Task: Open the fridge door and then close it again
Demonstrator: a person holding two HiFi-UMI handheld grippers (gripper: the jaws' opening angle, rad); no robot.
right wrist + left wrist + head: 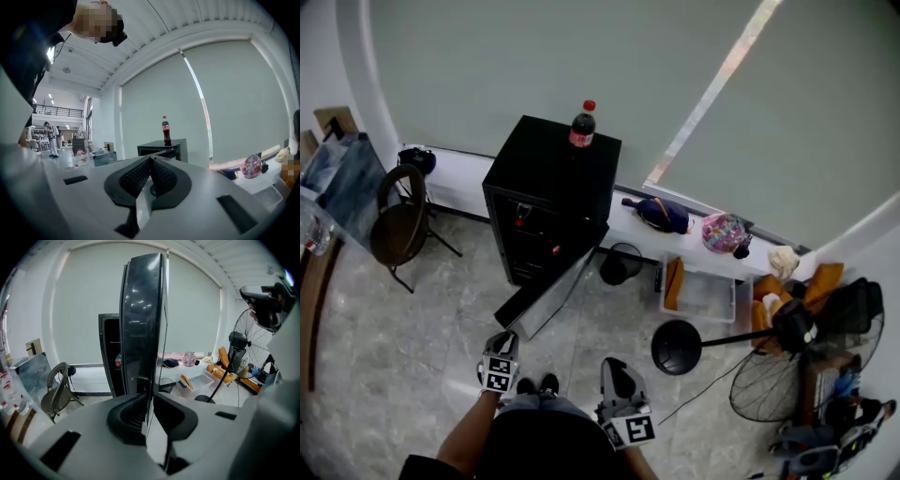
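A black fridge stands against the far wall with a cola bottle on top. Its glass door is swung open toward me. My left gripper meets the door's free edge. In the left gripper view the jaws are shut on the edge of the door, with the fridge's open body behind. My right gripper hangs to the right, away from the door. In the right gripper view its jaws are shut with nothing in them, pointed level toward the fridge.
A round chair stands left of the fridge. A black bin, a clear plastic box and a floor fan with its round base lie to the right. The window ledge carries bags and toys.
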